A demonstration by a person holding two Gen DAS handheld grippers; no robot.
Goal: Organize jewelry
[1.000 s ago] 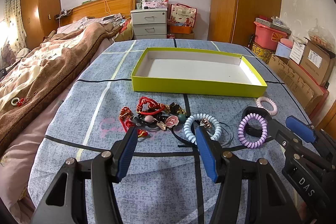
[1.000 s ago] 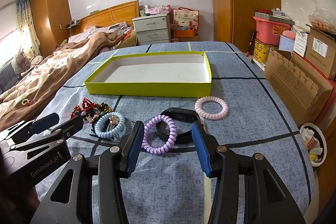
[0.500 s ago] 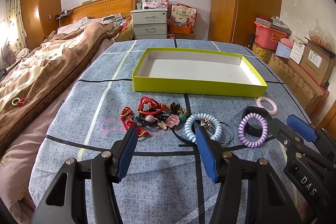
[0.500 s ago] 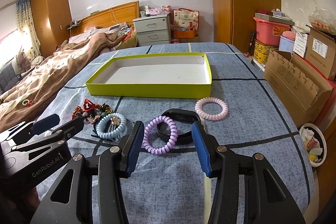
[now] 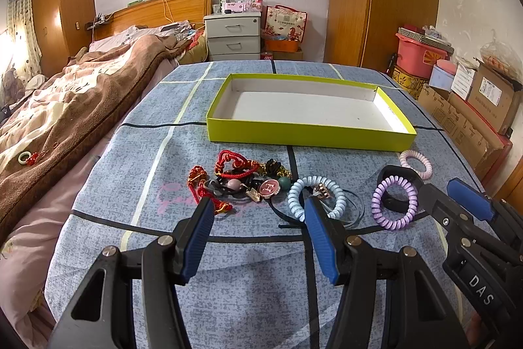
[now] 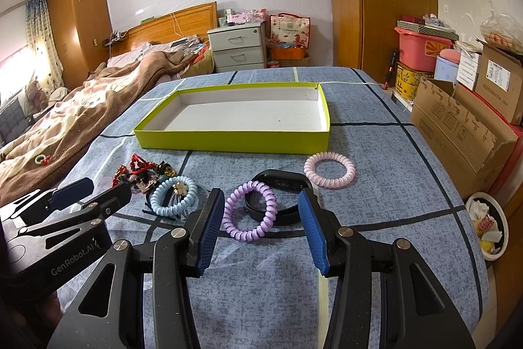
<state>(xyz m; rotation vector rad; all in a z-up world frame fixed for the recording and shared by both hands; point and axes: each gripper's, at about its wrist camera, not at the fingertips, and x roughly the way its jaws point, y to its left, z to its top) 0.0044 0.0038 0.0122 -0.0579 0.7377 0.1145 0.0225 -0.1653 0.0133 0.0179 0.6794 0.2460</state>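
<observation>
An empty yellow-green tray [image 5: 310, 138] [image 6: 228, 144] lies on the blue bedspread. In front of it lie a tangle of red cords and charms [image 5: 238, 177] [image 6: 143, 170], a light blue coil tie [image 5: 295, 193] [image 6: 163, 201], a purple coil tie [image 5: 394, 205] [image 6: 250, 210], a black band [image 5: 397, 172] [image 6: 281, 180] and a pink coil tie [image 5: 415, 162] [image 6: 328, 169]. My left gripper [image 5: 258, 215] is open and empty, just short of the tangle and blue tie. My right gripper [image 6: 261, 205] is open and empty, its fingers flanking the purple tie and black band from the near side.
A brown blanket [image 5: 65, 107] covers the bed's left side, with a small green ring [image 5: 24, 156] on it. Cardboard boxes [image 6: 457, 133] and a bin [image 6: 487, 226] stand past the right edge. Drawers [image 5: 233, 36] stand at the back.
Both grippers have barely moved; the view has shifted very slightly. Nothing was taken hold of or let go.
</observation>
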